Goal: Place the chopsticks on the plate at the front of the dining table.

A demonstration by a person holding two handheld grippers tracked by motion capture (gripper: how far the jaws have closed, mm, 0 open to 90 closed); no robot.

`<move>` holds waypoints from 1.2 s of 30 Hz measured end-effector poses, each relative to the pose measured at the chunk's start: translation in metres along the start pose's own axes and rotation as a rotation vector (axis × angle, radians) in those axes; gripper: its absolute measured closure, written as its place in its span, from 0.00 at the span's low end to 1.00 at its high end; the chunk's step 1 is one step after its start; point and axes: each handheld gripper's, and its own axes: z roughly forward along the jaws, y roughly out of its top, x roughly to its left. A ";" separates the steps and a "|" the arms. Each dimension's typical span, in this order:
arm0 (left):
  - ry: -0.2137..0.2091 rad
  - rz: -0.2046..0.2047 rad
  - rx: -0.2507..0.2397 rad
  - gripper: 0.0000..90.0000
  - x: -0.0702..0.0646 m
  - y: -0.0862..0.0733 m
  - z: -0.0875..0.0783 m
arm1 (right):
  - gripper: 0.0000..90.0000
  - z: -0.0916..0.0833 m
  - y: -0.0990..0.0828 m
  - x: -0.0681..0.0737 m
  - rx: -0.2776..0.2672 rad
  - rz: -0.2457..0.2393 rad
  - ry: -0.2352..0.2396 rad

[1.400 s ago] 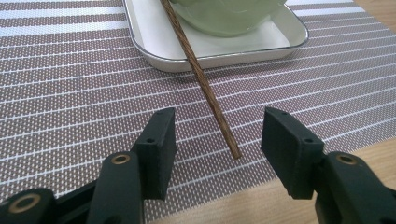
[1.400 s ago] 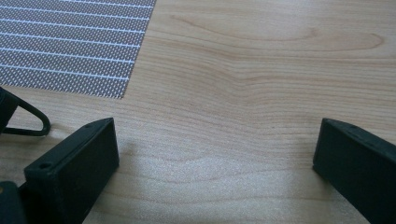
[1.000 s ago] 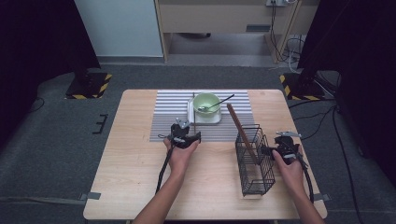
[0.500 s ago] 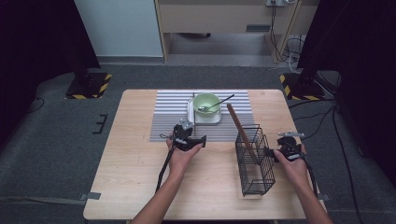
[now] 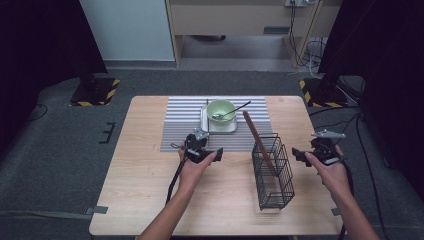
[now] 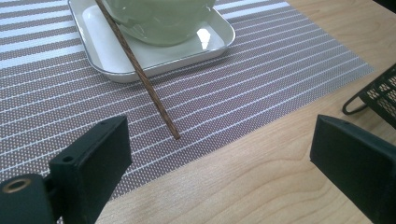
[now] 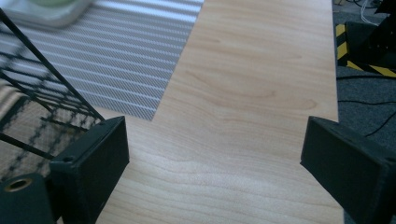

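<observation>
Left gripper [image 5: 196, 146]: fingers have just been opening and now stand wide apart, nothing between them, low over the near edge of the striped mat [image 5: 185, 125].
Chopstick [image 6: 137, 70]: leans off the white tray [image 6: 112, 65] onto the mat, tip just ahead of the left fingers.
Green bowl [image 5: 220, 110]: sits on that tray, spoon [image 5: 235, 109] inside.
Wire basket [image 5: 272, 170]: upright on the bench [image 5: 140, 200], a wooden stick [image 5: 257, 140] slanting out.
Right gripper [image 5: 306, 155]: fingers apart though just easing inward, empty, right of the basket.

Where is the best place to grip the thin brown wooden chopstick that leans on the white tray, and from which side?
Probably its free lower end on the striped mat, approached from above with the jaws across the stick: the upper part leans on the white tray by the green bowl.
</observation>
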 end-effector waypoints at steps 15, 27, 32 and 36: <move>-0.016 0.040 -0.014 0.06 0.003 0.001 -0.014 | 0.21 -0.044 0.061 0.017 -0.073 -0.082 0.071; -0.021 0.059 -0.028 0.05 0.010 0.002 -0.027 | 0.37 -0.055 0.100 0.045 -0.108 -0.142 0.138; -0.018 0.064 -0.028 0.05 0.012 0.000 -0.031 | 0.44 -0.055 0.109 0.059 -0.120 -0.159 0.179; -0.012 0.083 -0.018 0.05 0.013 -0.004 -0.031 | 0.50 -0.053 0.112 0.068 -0.128 -0.170 0.207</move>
